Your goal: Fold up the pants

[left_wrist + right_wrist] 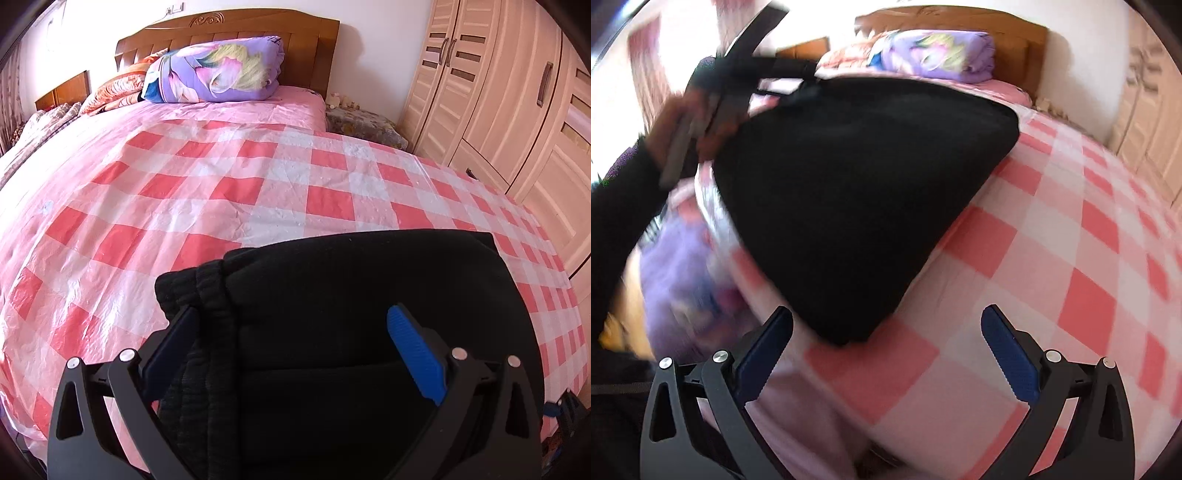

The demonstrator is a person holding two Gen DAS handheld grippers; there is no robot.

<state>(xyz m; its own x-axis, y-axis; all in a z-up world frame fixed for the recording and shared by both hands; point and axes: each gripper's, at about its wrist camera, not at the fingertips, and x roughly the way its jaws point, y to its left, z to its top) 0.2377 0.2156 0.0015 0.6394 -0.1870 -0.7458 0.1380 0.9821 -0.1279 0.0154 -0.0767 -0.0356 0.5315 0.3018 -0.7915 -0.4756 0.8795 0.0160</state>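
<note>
While the black pants [332, 295] lie in a folded stack near the foot edge of the bed [110, 206], the left gripper [291, 354] sits low over them with its fingers spread wide, the fabric lying between and beneath them; no grip is evident. The ribbed waistband [207, 295] runs along the left finger [173, 347], which suggests the gripper is placed to press or steady the stack at that end, though this is a judgement.

The right gripper [886, 354] stands equally wide open and holds nothing; it hangs beside the near corner of the pants [849, 206], apart from them. This view is motion-blurred. A hand [690, 122] holds the other tool at the far side of the garment.

Materials: the pants are thick, matte knit with soft rounded fold edges. The bed carries a glossy, crinkled plastic sheet [229, 192] in red-and-white check. Finger pads [417, 354] are blue and ridged.
</note>
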